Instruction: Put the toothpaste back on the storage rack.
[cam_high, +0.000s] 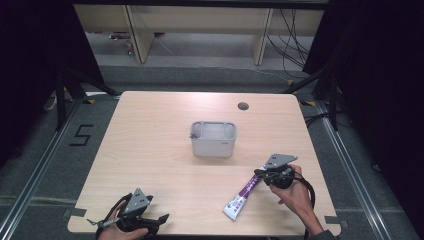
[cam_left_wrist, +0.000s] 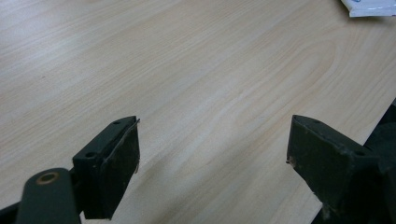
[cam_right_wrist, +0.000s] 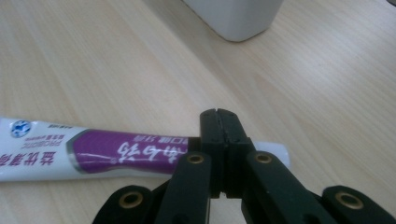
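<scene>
The right gripper (cam_high: 260, 175) sits at the right side of the worktop (cam_high: 160, 150), held in the person's right hand (cam_high: 295, 192). In the right gripper view its two black jaws stand pressed together, and they meet over the cap end of a toothpaste tube (cam_right_wrist: 93, 154), white with a purple band. Whether the pads pinch the tube itself or have closed just above it cannot be told, since the jaws cover that end; the tube passes straight under their tips. In the high view the tube (cam_high: 243, 196) lies slanted on the wood, its flat white end pointing toward the near edge and its other end at the right gripper.

A grey open bin (cam_high: 213, 139) stands near the middle of the worktop, apart from the tube and farther from the person. Its lower corner shows at the top of the right gripper view (cam_right_wrist: 233, 18).

The left gripper (cam_high: 150, 220) rests at the near left edge of the worktop in the left hand (cam_high: 122, 231). Its jaws are wide apart with only bare wood between them, well away from the tube, whose white end (cam_left_wrist: 369, 7) shows at the top right of the left gripper view.
</scene>
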